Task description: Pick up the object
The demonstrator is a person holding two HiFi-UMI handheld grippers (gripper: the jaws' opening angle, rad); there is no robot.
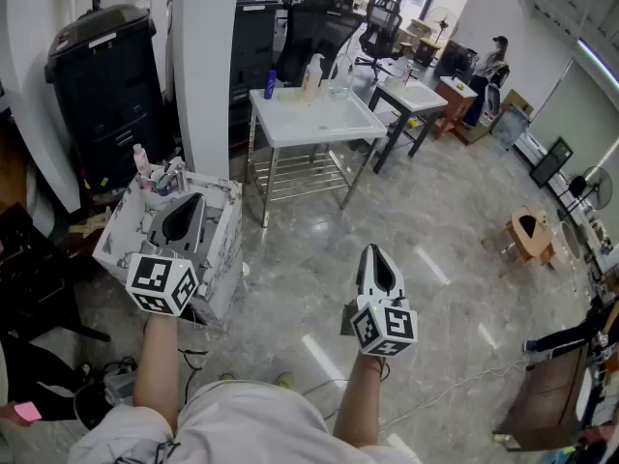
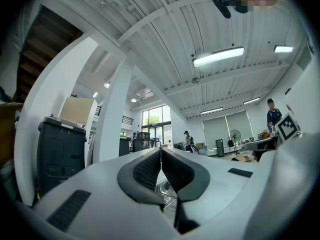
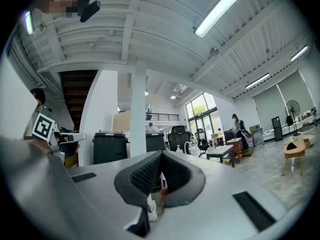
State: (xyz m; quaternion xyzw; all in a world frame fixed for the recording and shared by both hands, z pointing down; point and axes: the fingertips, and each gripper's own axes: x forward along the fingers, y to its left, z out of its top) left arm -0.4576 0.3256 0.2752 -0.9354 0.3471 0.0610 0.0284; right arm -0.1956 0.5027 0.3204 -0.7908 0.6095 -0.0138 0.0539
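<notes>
Both grippers are held up at waist height over the floor, and no object is in either of them. My left gripper [image 1: 194, 199] is shut and hovers over a marble-patterned box [image 1: 224, 245] at the left; its pads meet with nothing between them [image 2: 161, 159]. My right gripper [image 1: 371, 251] is shut too, over bare floor, its jaws closed on nothing [image 3: 160, 164]. A white table [image 1: 319, 124] stands farther ahead and carries a blue bottle [image 1: 271, 83] and a pale spray bottle [image 1: 311, 73]. Several small things, among them a pink-capped bottle [image 1: 141, 160], stand in the box.
A black bin [image 1: 104, 85] and a white column [image 1: 209, 66] stand at the left, behind the box. Office chairs [image 1: 379, 29], a second table [image 1: 414, 100] and a person [image 1: 491, 61] are farther back. A wooden stool [image 1: 530, 232] stands on the glossy floor at the right.
</notes>
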